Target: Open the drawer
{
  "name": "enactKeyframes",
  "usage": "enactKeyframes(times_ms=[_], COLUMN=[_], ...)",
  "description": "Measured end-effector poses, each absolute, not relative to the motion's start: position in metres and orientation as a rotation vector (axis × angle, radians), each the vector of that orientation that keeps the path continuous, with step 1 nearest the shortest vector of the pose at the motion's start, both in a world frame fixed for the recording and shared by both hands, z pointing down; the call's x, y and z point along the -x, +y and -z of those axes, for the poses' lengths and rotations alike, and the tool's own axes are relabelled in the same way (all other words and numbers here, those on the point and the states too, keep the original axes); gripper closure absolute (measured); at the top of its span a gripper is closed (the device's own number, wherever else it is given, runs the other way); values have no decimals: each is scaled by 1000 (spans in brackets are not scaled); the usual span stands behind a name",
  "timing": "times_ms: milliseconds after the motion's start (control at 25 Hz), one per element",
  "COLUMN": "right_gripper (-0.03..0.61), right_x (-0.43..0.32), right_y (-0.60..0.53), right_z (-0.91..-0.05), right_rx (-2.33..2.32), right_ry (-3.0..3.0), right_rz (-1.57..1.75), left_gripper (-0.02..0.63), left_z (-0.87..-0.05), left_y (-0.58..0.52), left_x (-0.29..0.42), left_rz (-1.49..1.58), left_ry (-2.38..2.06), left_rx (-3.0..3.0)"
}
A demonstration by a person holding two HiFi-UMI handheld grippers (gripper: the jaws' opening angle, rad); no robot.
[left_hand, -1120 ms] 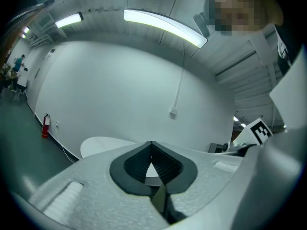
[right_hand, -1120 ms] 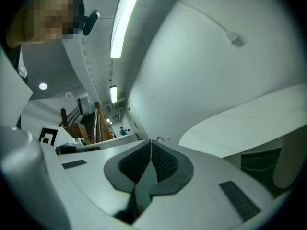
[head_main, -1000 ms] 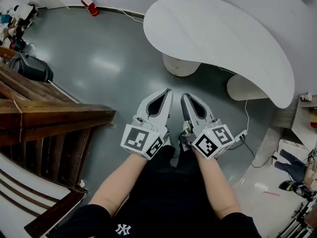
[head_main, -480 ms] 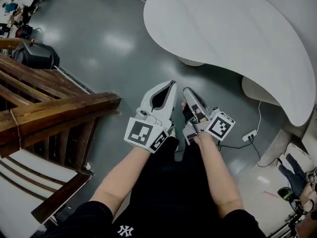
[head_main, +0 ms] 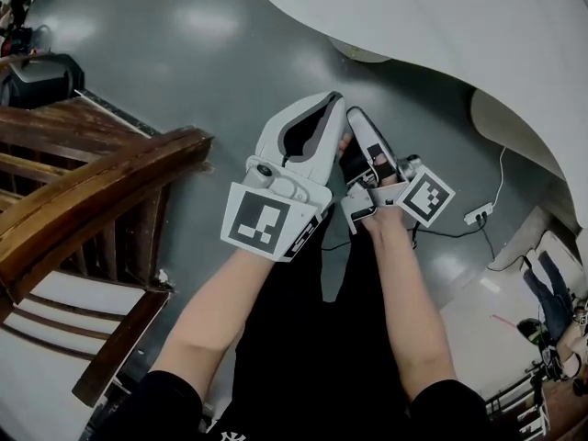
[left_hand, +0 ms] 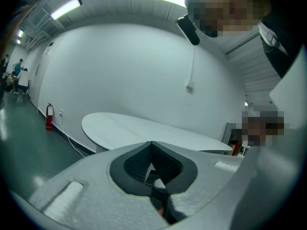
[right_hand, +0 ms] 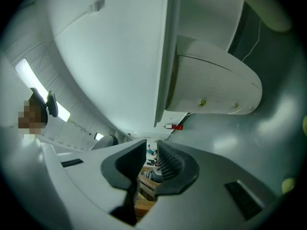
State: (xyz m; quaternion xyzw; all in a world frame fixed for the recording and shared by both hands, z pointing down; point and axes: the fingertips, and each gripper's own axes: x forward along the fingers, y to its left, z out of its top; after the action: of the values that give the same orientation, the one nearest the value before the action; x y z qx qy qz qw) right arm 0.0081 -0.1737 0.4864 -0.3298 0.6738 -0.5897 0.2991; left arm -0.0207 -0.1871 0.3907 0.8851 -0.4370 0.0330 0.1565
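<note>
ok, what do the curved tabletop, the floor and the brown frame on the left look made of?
Tabletop: white, smooth, matte; probably laminate or painted board, can't tell which.
Floor: grey, glossy, shows lamp reflections; likely coated concrete or epoxy.
Brown frame: wood, visible grain, slight varnish sheen.

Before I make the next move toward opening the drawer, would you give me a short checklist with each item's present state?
1. Drawer in view: not ok, no view shows one.
2. Left gripper empty: ok, jaws together on nothing.
3. Right gripper empty: ok, jaws opening, nothing between them.
4. Both grippers clear of the white table: ok.
5. Both clear of the wooden furniture: ok.
</note>
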Motion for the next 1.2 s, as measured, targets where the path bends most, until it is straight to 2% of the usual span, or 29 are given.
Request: enactKeyframes(times_ms=[520,880,1200], right_gripper=[497,492,446], right_x=[-10,-20,-31], right_y=[-227,-261,-289], right_z=[-583,-629,-661], right_rx=[696,639,622], right_ry=[1326,1134,1026], right_rz=[1524,1475,1453], left_gripper=[607,607,607], left_z=[-507,-535,-549], left_y=[-218,-246,-265], left_x=[38,31,28], left_rz=[-60,-84,-102], left_ry=[-1180,-1171,-1175], left_rx=[-2530,-2576,-2591])
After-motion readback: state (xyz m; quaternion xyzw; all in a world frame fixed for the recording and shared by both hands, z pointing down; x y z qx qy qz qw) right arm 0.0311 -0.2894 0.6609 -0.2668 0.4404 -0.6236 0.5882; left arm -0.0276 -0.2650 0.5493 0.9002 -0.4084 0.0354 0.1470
